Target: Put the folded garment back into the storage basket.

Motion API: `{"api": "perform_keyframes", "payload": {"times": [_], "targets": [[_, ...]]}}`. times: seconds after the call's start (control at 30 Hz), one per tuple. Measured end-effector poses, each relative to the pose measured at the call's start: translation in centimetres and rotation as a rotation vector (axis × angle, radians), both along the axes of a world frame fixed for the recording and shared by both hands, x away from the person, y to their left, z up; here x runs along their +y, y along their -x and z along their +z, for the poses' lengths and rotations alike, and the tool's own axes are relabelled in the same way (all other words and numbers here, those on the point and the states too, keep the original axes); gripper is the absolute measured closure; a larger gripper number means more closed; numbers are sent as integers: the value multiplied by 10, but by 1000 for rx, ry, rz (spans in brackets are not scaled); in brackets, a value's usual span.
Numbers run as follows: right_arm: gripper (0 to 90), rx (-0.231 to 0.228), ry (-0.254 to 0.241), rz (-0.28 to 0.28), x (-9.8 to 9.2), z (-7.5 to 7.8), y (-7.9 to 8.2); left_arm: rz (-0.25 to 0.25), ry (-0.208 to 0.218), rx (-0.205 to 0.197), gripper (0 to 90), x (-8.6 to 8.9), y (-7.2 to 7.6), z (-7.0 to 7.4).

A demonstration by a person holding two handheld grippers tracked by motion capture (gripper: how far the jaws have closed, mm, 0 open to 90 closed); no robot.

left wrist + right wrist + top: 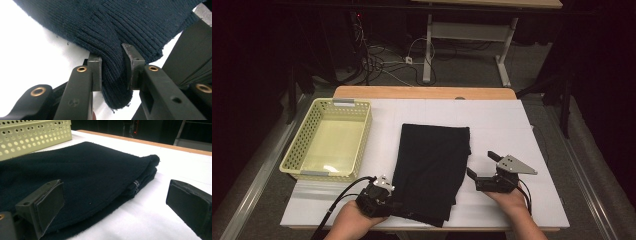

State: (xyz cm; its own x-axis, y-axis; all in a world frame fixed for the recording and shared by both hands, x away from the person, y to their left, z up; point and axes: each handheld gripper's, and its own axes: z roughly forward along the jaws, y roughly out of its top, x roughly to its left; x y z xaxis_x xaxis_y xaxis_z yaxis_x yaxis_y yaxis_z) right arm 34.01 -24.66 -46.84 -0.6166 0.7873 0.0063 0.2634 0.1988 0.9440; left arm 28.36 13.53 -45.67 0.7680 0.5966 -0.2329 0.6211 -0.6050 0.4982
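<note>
A dark navy knit garment [432, 160] lies folded in a tall rectangle on the white table cover [502, 120]. My left gripper [395, 203] is at the garment's near-left corner. In the left gripper view the left gripper [113, 68] is shut on a ribbed fold of the garment [125, 25], which bulges between the jaws. My right gripper [481, 164] stands open just right of the garment's right edge, near its lower half. In the right gripper view the garment's layered edge [75, 170] lies ahead of the right gripper [116, 192], with only cloth-covered table between the pads.
A pale yellow perforated basket [332, 103] stands on the table's left side, close to the garment; its wall [32, 135] also appears in the right gripper view. The wooden far table edge [422, 92] has cables on the floor and another table's legs behind it.
</note>
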Motion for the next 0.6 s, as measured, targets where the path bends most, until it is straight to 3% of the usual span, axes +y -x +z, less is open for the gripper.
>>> {"api": "perform_keyframes", "payload": {"times": [0.17, 0.37, 0.47, 0.53, 0.6], "targets": [[24, 7, -1, -7, 3, 1, -2, -26, -34, -17, 716, -4, -1, 2], [40, 15, -17, -20, 10, 10, -10, -28, -42, -18, 717, -5, -1, 3], [95, 46, -3, -38, 15, 14, -26, -32, -46, -21, 717, -6, -1, 3], [182, 63, 4, -81, 16, 15, -40, -33, -46, -27, 716, -6, -1, 3], [229, 103, -3, -100, 18, 17, -58, -37, -49, -33, 716, -6, -1, 3]]}}
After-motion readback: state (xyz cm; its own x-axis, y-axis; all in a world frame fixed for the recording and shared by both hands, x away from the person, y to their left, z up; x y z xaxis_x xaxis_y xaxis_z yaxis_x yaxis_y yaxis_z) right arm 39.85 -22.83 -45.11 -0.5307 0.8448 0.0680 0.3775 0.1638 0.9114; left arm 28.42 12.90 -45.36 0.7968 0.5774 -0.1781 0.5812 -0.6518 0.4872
